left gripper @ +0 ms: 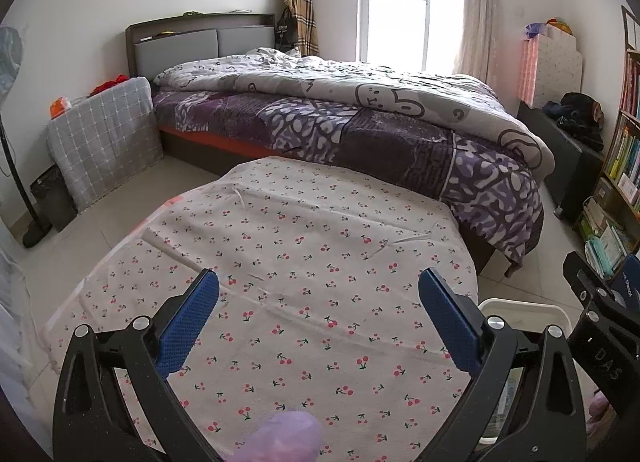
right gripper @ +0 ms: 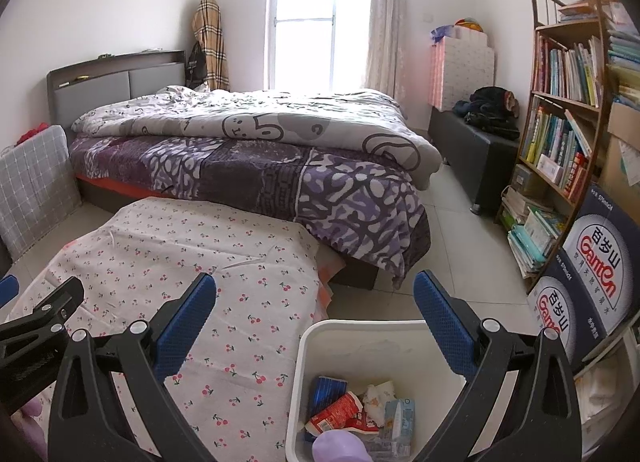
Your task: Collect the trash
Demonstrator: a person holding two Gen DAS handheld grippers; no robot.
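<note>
both grippers: left gripper point(left gripper: 319, 316) and right gripper point(right gripper: 315, 318) fingers spread, holding nothing | bin point(right gripper: 362, 328) at 6 o'clock already has wrappers point(right gripper: 342, 412) | risk: you clip its rim reaching in and tip it

Left tool point(left gripper: 319, 294), right tool point(right gripper: 315, 298): black frames, blue textured pads, silver screws.

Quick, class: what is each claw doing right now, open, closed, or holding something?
Left claw: open, holding nothing, above the cherry-print cloth.
Right claw: open, holding nothing, above the white bin.
</note>
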